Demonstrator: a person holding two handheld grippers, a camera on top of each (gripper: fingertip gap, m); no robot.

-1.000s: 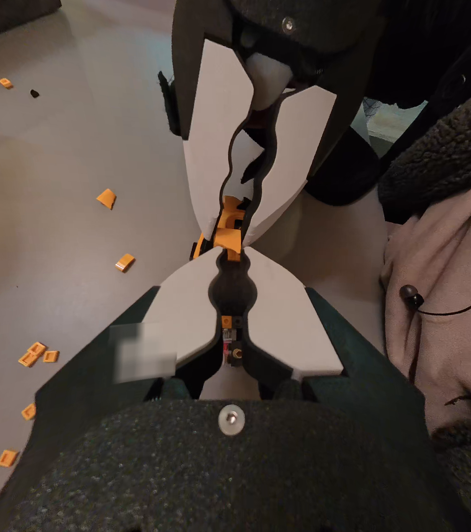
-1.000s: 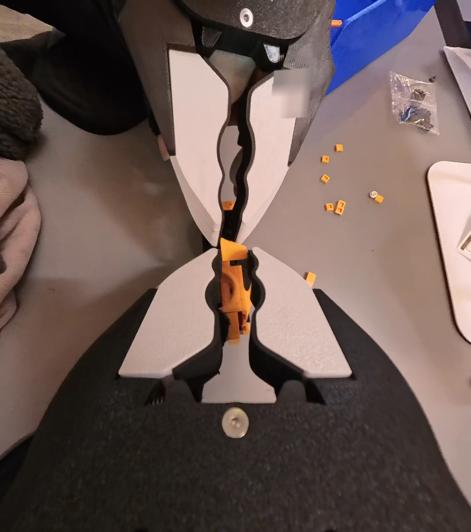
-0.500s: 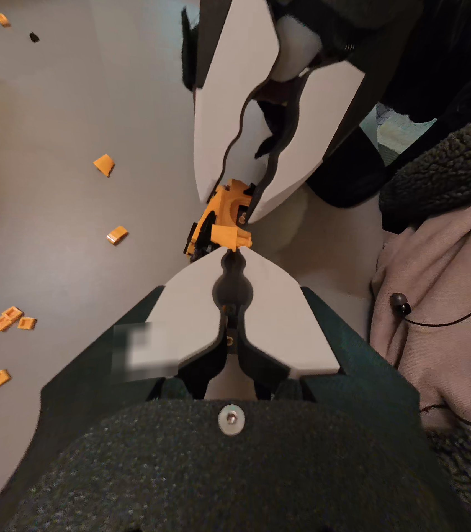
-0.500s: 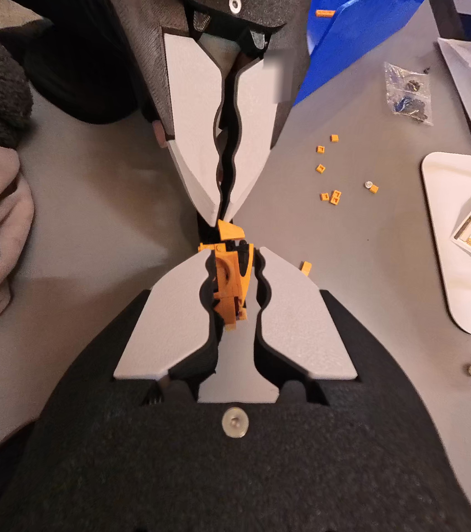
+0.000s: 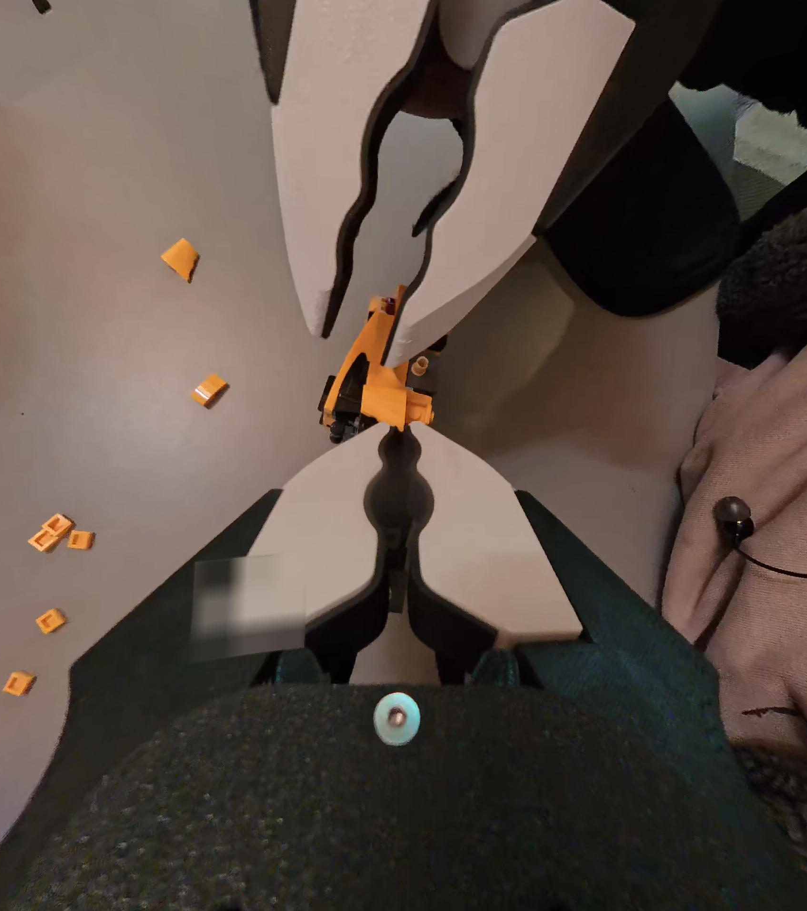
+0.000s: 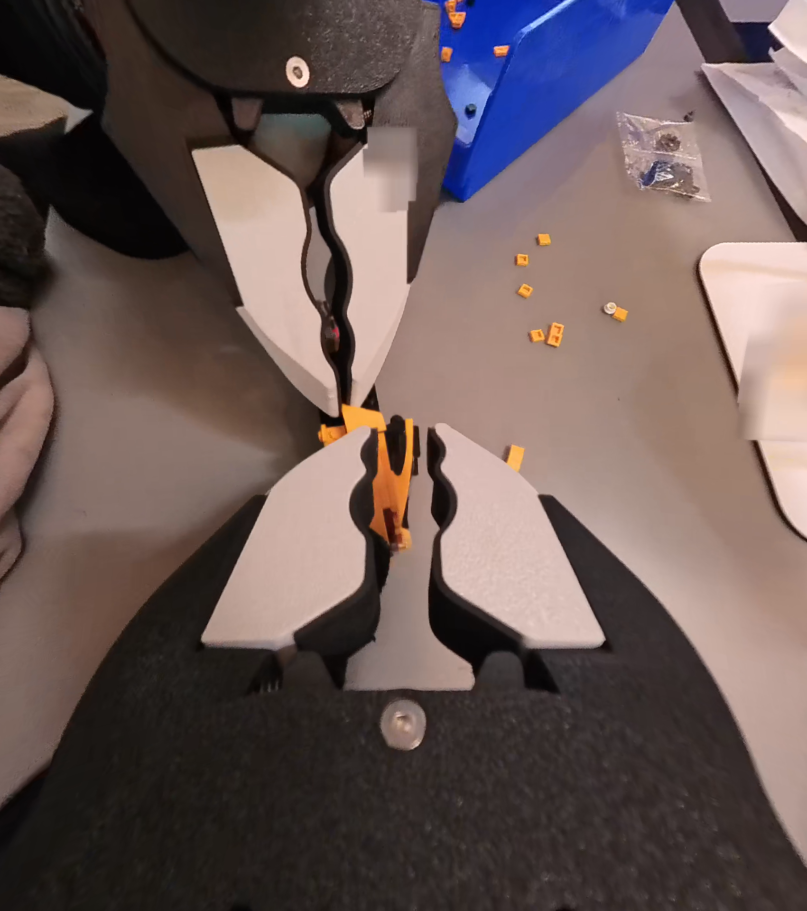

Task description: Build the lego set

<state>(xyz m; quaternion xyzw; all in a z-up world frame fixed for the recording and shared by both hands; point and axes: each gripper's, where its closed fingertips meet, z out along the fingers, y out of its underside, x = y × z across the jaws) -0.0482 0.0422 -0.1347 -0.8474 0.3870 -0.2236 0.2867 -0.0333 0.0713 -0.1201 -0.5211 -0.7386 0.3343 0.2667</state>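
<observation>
Spread wider than 1 second ago, the right tool [image 6: 400, 434] no longer clamps the orange brick model [image 5: 381, 389], its fingers apart with a gap on 1 side.
Pinched together on the model's orange tip, the left tool [image 5: 397, 430] holds it just above the grey tabletop [image 5: 95, 394]; loose orange bricks [image 6: 546, 335] lie scattered there, with a blue bin [image 6: 539, 98], a white tray [image 6: 786, 493] and a clear parts bag [image 6: 662, 157] farther off.

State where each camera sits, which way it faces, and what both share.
Left wrist view: on left gripper, looking along shut fingers at orange model; beige sleeve at right.
Right wrist view: on right gripper, facing the opposite way; sleeve at left, blue bin beyond.
Shared: model, both grippers, sleeve, table.
</observation>
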